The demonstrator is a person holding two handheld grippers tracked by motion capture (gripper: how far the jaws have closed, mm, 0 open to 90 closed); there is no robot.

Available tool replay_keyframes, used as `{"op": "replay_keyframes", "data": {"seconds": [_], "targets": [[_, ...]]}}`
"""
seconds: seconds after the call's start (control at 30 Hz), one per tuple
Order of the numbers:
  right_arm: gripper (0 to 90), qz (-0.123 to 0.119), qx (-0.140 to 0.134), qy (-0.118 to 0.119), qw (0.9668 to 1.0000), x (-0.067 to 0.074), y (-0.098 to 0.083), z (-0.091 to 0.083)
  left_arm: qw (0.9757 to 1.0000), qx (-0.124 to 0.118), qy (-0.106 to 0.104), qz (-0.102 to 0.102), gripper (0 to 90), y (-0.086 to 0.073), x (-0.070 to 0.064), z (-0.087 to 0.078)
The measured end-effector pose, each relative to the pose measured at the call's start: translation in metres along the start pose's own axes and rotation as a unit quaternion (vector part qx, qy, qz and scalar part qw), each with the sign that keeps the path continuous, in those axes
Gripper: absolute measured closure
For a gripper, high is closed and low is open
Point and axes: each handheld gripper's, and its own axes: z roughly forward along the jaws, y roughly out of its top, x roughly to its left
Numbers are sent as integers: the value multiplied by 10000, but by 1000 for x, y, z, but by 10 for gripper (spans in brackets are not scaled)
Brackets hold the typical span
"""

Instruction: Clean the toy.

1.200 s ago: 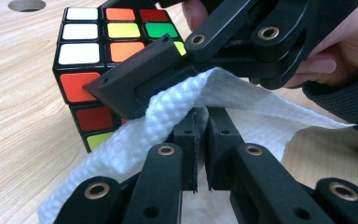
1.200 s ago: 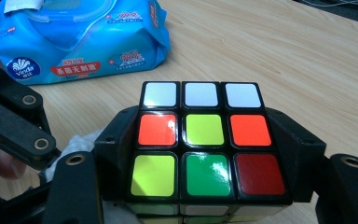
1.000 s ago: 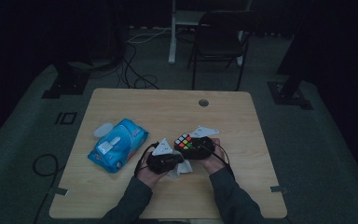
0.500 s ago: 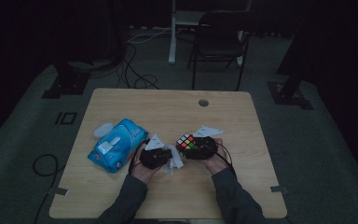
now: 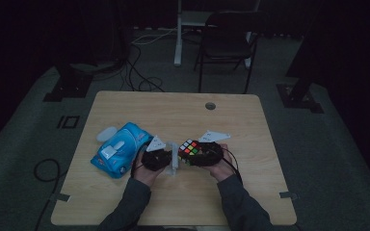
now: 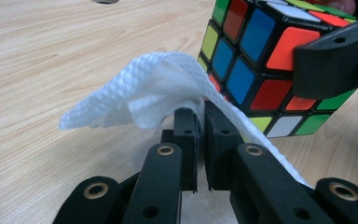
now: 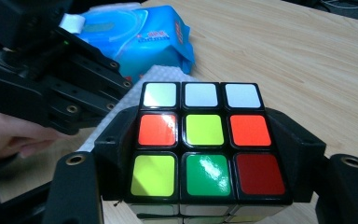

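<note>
left tongs point(image 6: 200, 140): we pinch a white wipe point(image 6: 144, 93), draped over their tips | right tongs point(image 7: 205, 154): we clamp the puzzle cube point(image 7: 205, 135) by two sides, just beside the left tongs | blue wipe pack point(image 5: 120, 149): on the bench point(image 5: 173, 110) beside the left tongs, flap raised

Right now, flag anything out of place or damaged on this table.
Nothing stands out. The left gripper pinches a white wipe, the right gripper clamps the scrambled puzzle cube, and the blue wipe pack lies intact on the table.
</note>
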Motion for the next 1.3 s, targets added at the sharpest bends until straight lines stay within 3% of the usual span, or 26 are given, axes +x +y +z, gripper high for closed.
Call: {"op": "replay_keyframes", "data": {"seconds": [0.53, 1.0, 1.17, 1.3], "targets": [[339, 96, -185, 77, 9998, 1, 5, -2, 9999, 47, -19, -92, 856, -3, 1, 4], [339, 394, -388, 63, 9984, -2, 9, 3, 9988, 122, -433, 181, 857, -1, -20, 14], [339, 408, -391, 58, 9984, -3, 10, 4, 9977, 117, -602, 301, 856, -2, -30, 17], [339, 408, -393, 45, 9984, -3, 10, 3, 9975, 109, -622, 315, 855, -1, -30, 18]]}}
